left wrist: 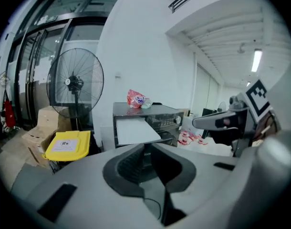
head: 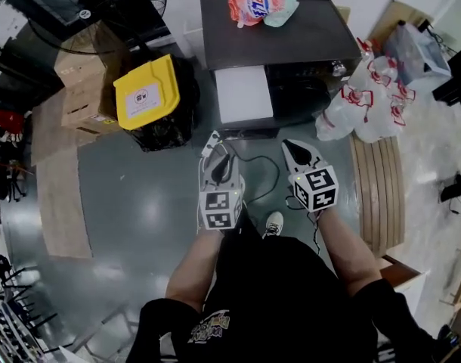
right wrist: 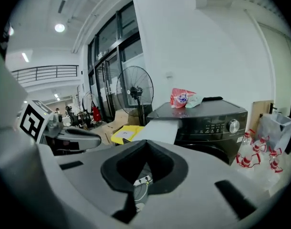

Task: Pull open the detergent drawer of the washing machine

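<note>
The dark washing machine stands ahead of me. Its detergent drawer sticks out of the front at the upper left, showing a flat white top; it shows too in the left gripper view as drawer and in the right gripper view as drawer. My left gripper and right gripper hang side by side over the floor, short of the machine and touching nothing. Both have their jaws together with nothing between them.
A red detergent bag lies on the machine's top. A yellow-lidded bin, cardboard boxes and a standing fan are to the left. Bagged plastic bottles and a wooden slatted board are to the right. A cable crosses the floor.
</note>
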`<state>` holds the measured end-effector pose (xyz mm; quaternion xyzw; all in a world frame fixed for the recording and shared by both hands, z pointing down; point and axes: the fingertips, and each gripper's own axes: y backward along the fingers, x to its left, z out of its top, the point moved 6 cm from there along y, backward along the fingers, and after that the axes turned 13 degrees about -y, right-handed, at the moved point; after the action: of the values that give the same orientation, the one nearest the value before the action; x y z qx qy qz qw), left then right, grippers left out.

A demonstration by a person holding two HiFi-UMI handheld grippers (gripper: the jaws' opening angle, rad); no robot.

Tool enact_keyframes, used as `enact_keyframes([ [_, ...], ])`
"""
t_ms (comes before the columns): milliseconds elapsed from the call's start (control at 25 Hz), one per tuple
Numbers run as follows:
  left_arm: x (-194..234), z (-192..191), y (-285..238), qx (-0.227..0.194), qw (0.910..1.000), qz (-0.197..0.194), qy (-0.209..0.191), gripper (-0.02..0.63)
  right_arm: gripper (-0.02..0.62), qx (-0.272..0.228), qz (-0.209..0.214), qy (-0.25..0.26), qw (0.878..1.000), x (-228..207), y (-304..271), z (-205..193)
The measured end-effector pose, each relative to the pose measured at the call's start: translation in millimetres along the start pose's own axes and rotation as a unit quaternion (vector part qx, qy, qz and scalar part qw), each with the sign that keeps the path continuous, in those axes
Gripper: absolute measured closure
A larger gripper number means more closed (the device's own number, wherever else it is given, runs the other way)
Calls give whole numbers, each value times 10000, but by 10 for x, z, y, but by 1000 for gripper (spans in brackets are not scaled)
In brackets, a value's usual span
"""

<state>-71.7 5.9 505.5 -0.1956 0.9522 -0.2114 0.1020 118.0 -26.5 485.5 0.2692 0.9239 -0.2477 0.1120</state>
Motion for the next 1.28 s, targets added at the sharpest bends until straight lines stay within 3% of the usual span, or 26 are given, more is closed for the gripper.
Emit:
enact_keyframes([
  [280,-41,143,546,-316,9993,176,-122,592,592,69,523,-89,9986,431,193,-178],
  [480,121,116,757,-380,9991,17,-167,594,592,-37,564,-239,9981,724,202,-223],
  [920,836,273,1081,-916,9904,-852,-586,594,592,-760,-51,-519,9957,1540,85,-94],
  [1280,868,115,1109,-991,9827,-1438,-616,594,592,-889,-660,-587,9921,1746,327,-244],
])
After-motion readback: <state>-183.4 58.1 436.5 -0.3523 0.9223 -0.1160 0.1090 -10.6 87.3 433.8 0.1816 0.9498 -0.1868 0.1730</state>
